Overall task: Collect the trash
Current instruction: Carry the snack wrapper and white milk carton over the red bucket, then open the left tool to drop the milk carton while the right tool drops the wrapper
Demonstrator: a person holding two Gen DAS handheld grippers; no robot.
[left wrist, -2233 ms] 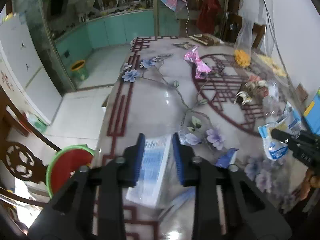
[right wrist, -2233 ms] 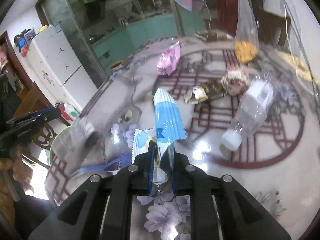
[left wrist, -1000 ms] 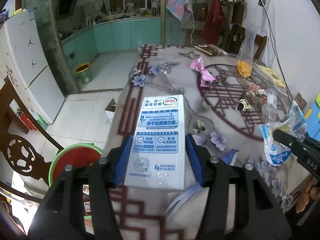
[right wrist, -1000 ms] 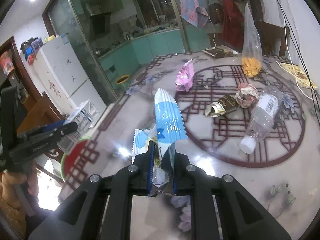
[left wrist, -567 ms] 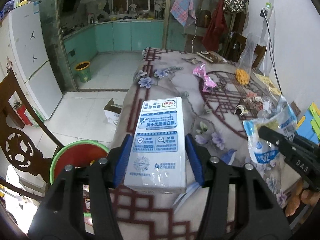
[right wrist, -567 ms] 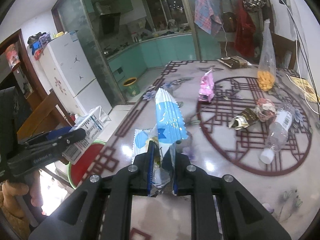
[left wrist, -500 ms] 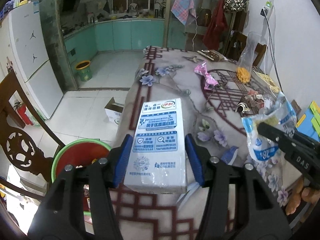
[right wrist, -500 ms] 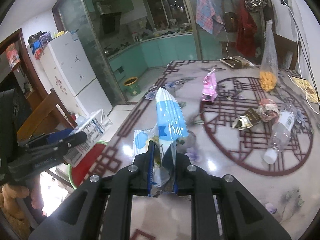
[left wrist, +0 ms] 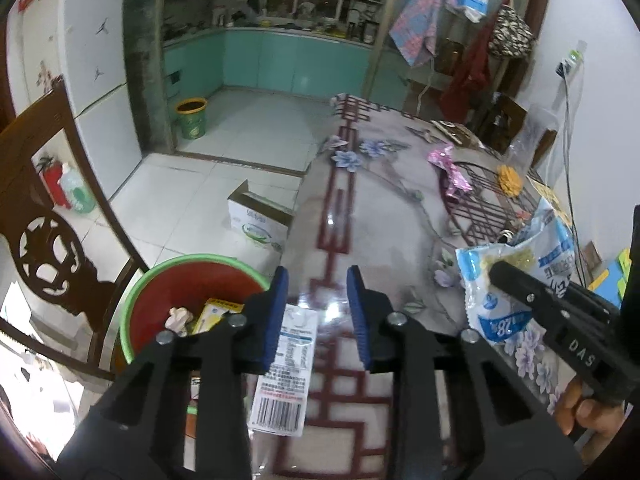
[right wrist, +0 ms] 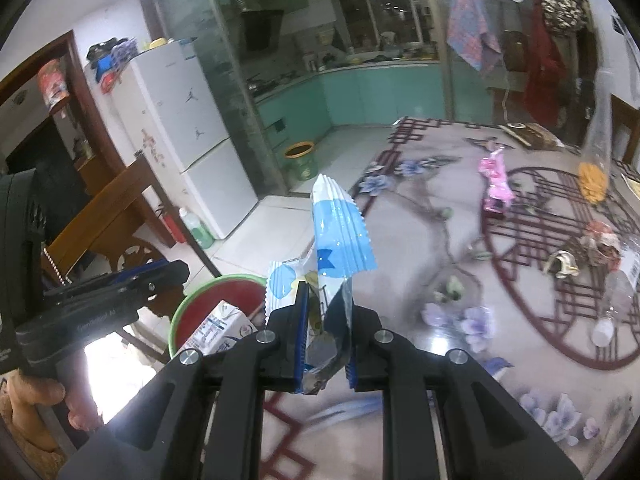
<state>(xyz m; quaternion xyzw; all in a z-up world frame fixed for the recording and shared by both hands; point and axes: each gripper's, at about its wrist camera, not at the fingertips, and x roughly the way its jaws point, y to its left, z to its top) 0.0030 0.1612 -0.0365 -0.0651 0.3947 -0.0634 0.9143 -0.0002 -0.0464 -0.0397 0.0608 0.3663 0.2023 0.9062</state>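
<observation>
My left gripper (left wrist: 316, 316) is open at the table's near-left edge. The white milk carton (left wrist: 286, 372) hangs below its left finger, falling toward the red bin with a green rim (left wrist: 160, 280); in the right wrist view the carton (right wrist: 218, 332) is over the bin (right wrist: 192, 304). My right gripper (right wrist: 323, 336) is shut on a blue-and-white snack wrapper (right wrist: 340, 232), which also shows in the left wrist view (left wrist: 516, 272). The left gripper also shows at the left of the right wrist view (right wrist: 120, 284).
On the patterned table (right wrist: 420, 240) lie a pink wrapper (right wrist: 496, 180), a crumpled foil wrapper (right wrist: 562, 264), a clear bottle (right wrist: 616, 300) and a bag with yellow contents (right wrist: 594, 176). A cardboard box (left wrist: 258, 220) and a wooden chair (left wrist: 44, 232) stand on the floor by the bin.
My left gripper has opened and let go of the milk carton, which is dropping toward the red bin. The right gripper keeps its hold on the wrapper and has moved left.
</observation>
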